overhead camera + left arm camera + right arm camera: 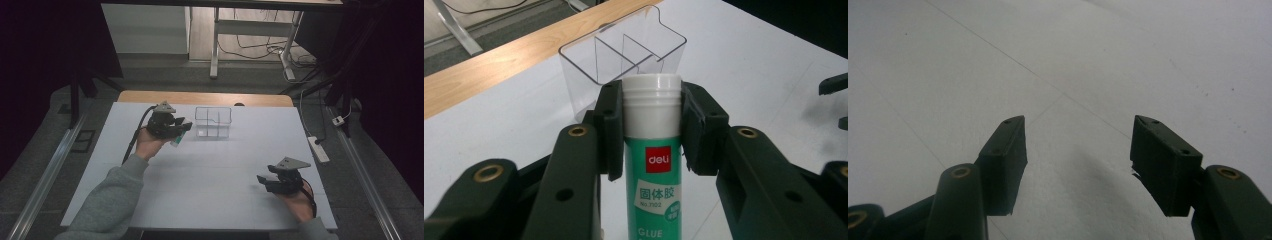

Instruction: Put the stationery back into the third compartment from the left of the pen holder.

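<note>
My left gripper is shut on a green glue stick with a white cap, its pads pressing on the cap's sides. In the high view that left gripper hangs over the white table, just left of a clear plastic organizer box with dividers. From the left gripper view the clear box stands right behind the cap. My right gripper is open over bare table, nothing between its jaws. It rests at the front right, right gripper pointing left.
The white table top has a wooden strip along its far edge. A power strip lies on the floor off the right side, and desk legs and cables stand beyond the table.
</note>
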The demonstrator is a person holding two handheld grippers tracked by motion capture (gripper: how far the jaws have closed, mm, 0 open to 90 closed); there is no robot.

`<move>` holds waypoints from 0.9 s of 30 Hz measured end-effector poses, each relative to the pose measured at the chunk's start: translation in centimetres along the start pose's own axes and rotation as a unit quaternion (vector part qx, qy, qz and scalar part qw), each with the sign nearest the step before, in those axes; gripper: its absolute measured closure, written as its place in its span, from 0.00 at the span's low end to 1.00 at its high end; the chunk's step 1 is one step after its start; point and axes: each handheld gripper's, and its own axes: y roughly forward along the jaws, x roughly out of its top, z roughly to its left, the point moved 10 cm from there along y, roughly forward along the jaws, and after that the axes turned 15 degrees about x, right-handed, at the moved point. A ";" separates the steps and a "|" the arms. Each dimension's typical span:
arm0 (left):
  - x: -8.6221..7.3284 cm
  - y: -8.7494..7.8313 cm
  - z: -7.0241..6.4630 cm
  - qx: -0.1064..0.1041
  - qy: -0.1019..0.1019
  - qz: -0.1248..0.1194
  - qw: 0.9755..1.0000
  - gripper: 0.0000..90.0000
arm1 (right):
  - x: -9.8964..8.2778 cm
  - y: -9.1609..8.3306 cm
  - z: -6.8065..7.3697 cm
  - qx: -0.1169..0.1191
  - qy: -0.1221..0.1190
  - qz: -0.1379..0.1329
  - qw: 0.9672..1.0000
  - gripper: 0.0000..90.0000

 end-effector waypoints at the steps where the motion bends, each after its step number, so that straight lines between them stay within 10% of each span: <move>1: 0.2 0.1 0.0 0.000 0.001 -0.001 1.000 0.71 | 0.0 0.0 0.0 0.000 -0.001 0.000 1.000 0.43; 27: 5.5 3.3 -1.1 -0.015 -0.011 -0.029 0.999 0.71 | -0.1 0.2 0.0 0.006 -0.003 0.004 1.000 0.42</move>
